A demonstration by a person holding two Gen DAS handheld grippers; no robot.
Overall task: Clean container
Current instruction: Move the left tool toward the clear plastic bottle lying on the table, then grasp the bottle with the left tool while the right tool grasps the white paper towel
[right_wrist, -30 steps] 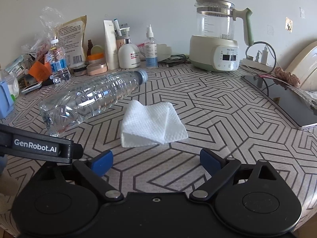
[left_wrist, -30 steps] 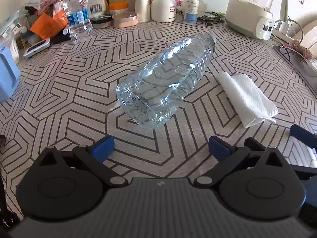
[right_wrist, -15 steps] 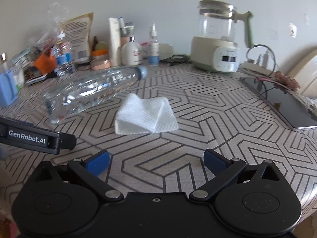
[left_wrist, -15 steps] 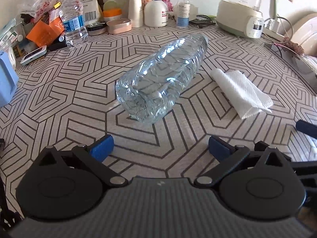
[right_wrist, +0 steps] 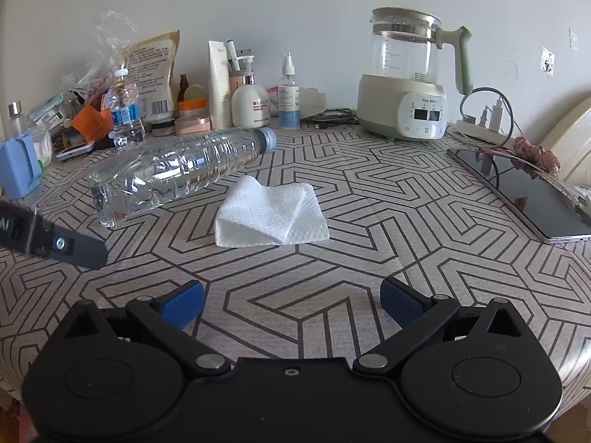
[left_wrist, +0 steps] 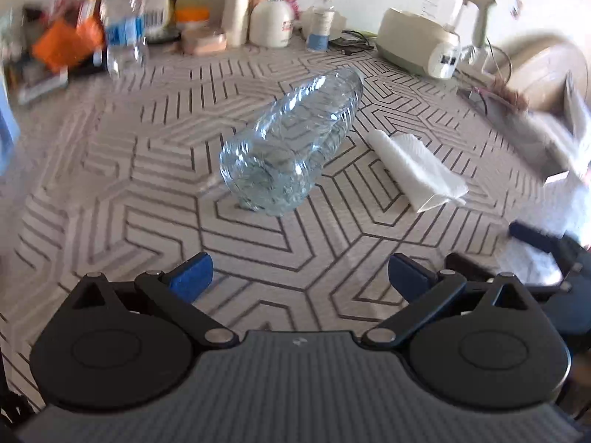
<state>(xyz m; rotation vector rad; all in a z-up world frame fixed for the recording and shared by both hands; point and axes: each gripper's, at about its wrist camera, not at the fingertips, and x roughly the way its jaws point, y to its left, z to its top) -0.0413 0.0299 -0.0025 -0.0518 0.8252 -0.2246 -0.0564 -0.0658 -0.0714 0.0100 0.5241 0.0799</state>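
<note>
Bottle (left_wrist: 291, 144) and both grippers sit apart from each other: the left gripper (left_wrist: 299, 271) hovers above the patterned tablecloth (left_wrist: 147, 199) with its blue-padded fingers (left_wrist: 192, 272) spread wide, holding nothing and touching nothing, the bottle's base lying just ahead of the gap between them. The right gripper (right_wrist: 291, 301) is likewise spread wide and empty over the cloth, its blue fingertips clear of everything. Straight ahead of it lies a folded white paper towel (right_wrist: 271, 216), flat on the cloth and just beside the bottle without clearly touching it. The clear plastic bottle rests on its side near the middle of the table, its base towards the grippers and its capped neck pointing to the back. Part of the left gripper shows at the left edge of the right wrist view. Further back stand a glass kettle (right_wrist: 410, 85) on its cream base, a white pump bottle (right_wrist: 250, 101), a small spray bottle (right_wrist: 288, 96) and an upright water bottle (right_wrist: 125, 110). The left wrist view is blurred at its edges.
</note>
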